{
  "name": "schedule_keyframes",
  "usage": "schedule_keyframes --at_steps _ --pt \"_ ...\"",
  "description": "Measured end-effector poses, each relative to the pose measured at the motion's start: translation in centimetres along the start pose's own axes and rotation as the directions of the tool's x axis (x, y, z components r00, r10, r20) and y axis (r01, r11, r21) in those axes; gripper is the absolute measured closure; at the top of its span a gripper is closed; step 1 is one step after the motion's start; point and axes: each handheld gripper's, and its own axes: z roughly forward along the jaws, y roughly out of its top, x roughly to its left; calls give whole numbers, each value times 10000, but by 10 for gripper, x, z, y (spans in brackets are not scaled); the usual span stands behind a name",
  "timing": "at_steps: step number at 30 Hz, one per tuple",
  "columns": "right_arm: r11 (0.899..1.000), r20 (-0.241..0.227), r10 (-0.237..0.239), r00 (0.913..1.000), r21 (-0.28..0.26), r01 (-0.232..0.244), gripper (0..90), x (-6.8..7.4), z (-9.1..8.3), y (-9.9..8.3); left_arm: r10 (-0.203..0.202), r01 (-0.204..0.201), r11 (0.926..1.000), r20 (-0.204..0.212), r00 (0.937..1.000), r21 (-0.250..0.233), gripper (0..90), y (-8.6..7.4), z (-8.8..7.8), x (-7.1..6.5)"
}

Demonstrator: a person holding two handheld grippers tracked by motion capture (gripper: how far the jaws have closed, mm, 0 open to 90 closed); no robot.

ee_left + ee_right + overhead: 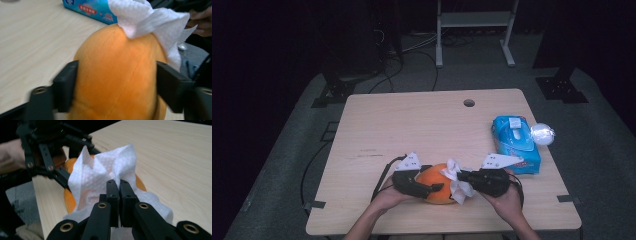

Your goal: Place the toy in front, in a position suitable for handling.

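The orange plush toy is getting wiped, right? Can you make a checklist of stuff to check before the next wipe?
1. Left hand-held gripper has its jaws on both sides of the orange plush toy: ok.
2. Right hand-held gripper is shut on the white wipe: ok.
3. Wipe touches the toy: ok, it drapes over the toy's top and side.
4. Toy rests on the table: ok in the high view.
5. Blue wipe pack is out of the way: ok, it lies apart, beyond the right hand.
6. Toy's underside is clean: cannot tell, it is hidden.
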Motion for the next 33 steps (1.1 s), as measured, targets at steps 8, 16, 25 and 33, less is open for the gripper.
schedule_keyframes --at_steps 8,16,25,33 --pt "9983 562 -114 9984 -559 146 869 -3 -5 15 1596 -1689 9831 -1213 9797 -703 359 6 9 -13" --pt "9990 155 412 9990 146 -415 868 -15 2 -4 -56 33 9980 -372 9993 -628 158 6 9 -3" --pt "9993 316 335 9989 176 -341 869 -16 3 -5 25 -36 9994 -341 9994 -343 308 -2 5 -6" --pt "9999 328 167 9993 -10 -167 868 -8 -1 3 -24 18 9992 -168 9999 -411 255 -2 4 -6"
